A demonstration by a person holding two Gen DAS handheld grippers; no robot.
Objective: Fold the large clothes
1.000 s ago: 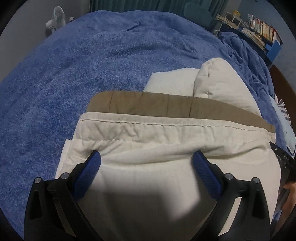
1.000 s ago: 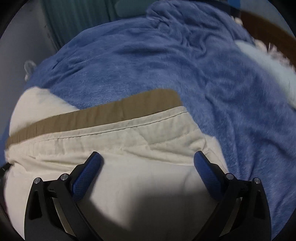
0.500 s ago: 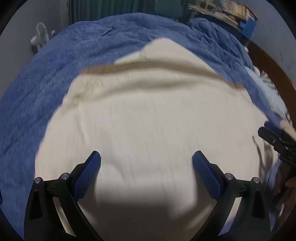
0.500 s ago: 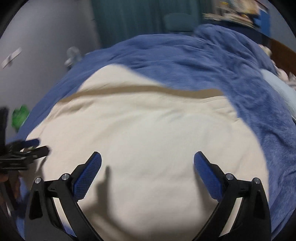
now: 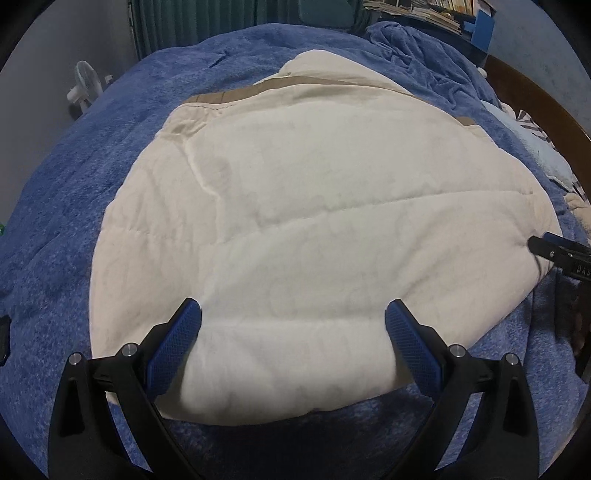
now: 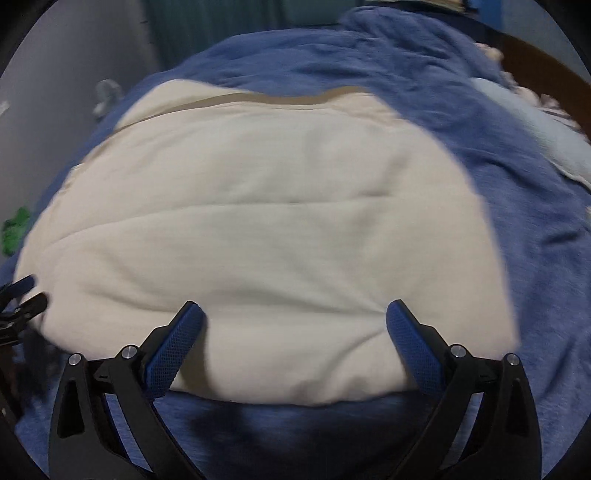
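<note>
A cream padded garment (image 5: 314, 229) with a tan band (image 5: 229, 96) along its far edge lies folded flat on a blue bed cover (image 5: 74, 192). My left gripper (image 5: 293, 332) hovers open over the garment's near edge, its blue pads wide apart and holding nothing. In the right wrist view the same garment (image 6: 266, 229) fills the middle, and my right gripper (image 6: 295, 332) is open above its near edge too. The other gripper's black tip shows at each view's side edge.
The blue fleece cover (image 6: 535, 229) spreads all round the garment. A small white fan (image 5: 83, 86) stands left of the bed. A wooden headboard (image 5: 535, 96), a pale pillow (image 5: 535, 155) and shelves of books (image 5: 417, 11) lie to the right and behind.
Both grippers have drawn back and up from the garment's tan-banded edge. The whole folded garment now shows, with its near edge under the open fingers.
</note>
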